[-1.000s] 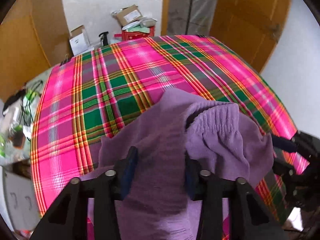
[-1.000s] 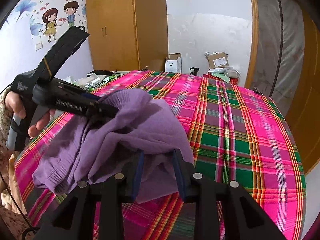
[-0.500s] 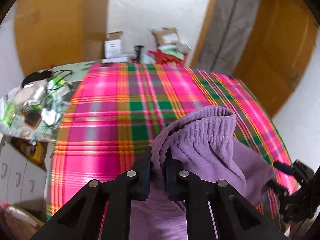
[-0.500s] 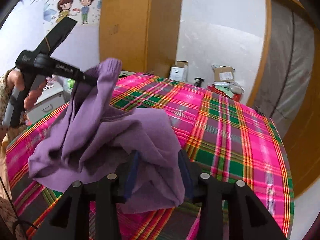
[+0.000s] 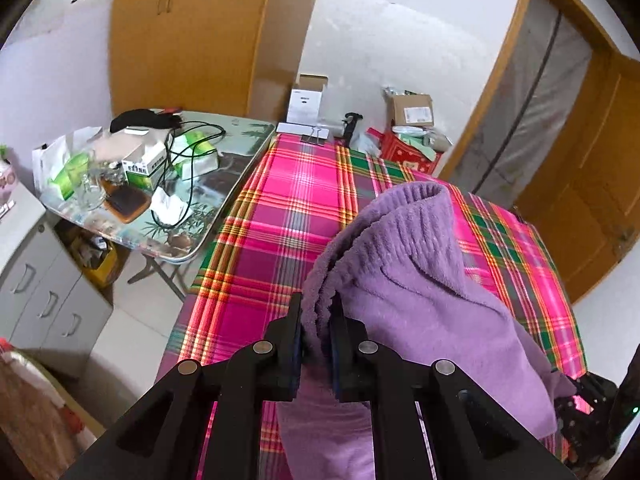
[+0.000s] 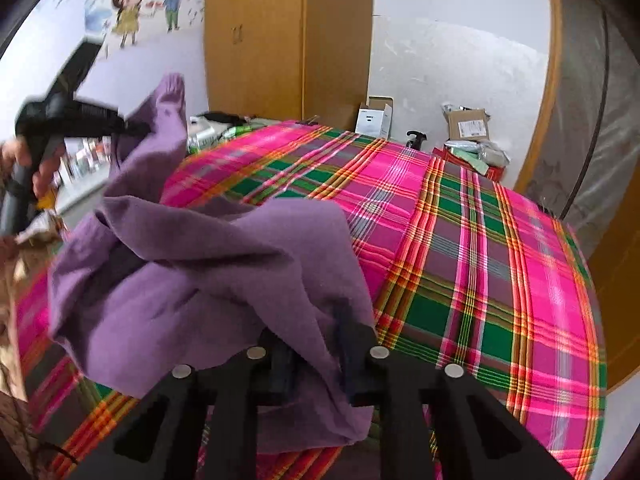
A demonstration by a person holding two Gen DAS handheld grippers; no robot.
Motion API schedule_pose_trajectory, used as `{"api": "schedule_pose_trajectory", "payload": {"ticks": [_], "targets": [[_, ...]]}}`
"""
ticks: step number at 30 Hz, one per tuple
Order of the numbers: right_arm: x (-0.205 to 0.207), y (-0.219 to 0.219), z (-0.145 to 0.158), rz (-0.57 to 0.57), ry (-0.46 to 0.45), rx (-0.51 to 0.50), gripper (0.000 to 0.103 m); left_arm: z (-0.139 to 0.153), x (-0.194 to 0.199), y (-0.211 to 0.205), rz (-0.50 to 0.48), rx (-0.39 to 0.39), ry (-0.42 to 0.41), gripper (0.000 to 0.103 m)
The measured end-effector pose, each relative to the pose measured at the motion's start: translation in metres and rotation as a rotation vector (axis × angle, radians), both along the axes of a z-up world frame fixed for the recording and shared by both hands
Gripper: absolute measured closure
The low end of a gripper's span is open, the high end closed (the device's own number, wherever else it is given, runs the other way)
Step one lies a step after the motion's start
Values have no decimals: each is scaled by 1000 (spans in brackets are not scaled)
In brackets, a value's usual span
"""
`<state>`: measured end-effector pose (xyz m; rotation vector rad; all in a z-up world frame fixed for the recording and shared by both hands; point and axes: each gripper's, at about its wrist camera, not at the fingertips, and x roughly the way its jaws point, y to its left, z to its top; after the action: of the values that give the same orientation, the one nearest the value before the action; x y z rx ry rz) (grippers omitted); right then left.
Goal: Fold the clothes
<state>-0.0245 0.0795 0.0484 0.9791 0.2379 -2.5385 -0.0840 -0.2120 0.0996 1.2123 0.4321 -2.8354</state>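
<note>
The folding has hardly begun: the soft purple knitted garment [image 6: 208,280] is still a crumpled heap, gathered up off the near left part of the pink, green and orange plaid cloth [image 6: 480,248] covering the table, with no flat layer or clean crease to be seen. It has yet to be spread, squared and folded.

The left gripper [image 5: 316,344] is nearly closed, its dark pads pinching a bunched, ribbed edge of the garment; in the right wrist view that part is lifted high at the far left. The right gripper [image 6: 312,356] has fabric between its jaws, which are closing; motion blur leaves it unclear whether the pads press firmly yet, though they seem to.

The knit looks fleecy, thick and limp, draping in deep rounded folds, with a ribbed band at the raised end. The plaid cloth is thin, smooth and lies flat.
</note>
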Motion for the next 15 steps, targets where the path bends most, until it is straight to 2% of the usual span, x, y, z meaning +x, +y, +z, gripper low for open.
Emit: {"api": "schedule_pose_trajectory", "payload": {"ticks": [8, 15], "targets": [[12, 29, 47, -117, 125, -57, 94, 4, -1, 10, -32, 44, 26, 92], [34, 57, 99, -250, 285, -61, 94, 9, -6, 29, -94, 90, 52, 92]]}}
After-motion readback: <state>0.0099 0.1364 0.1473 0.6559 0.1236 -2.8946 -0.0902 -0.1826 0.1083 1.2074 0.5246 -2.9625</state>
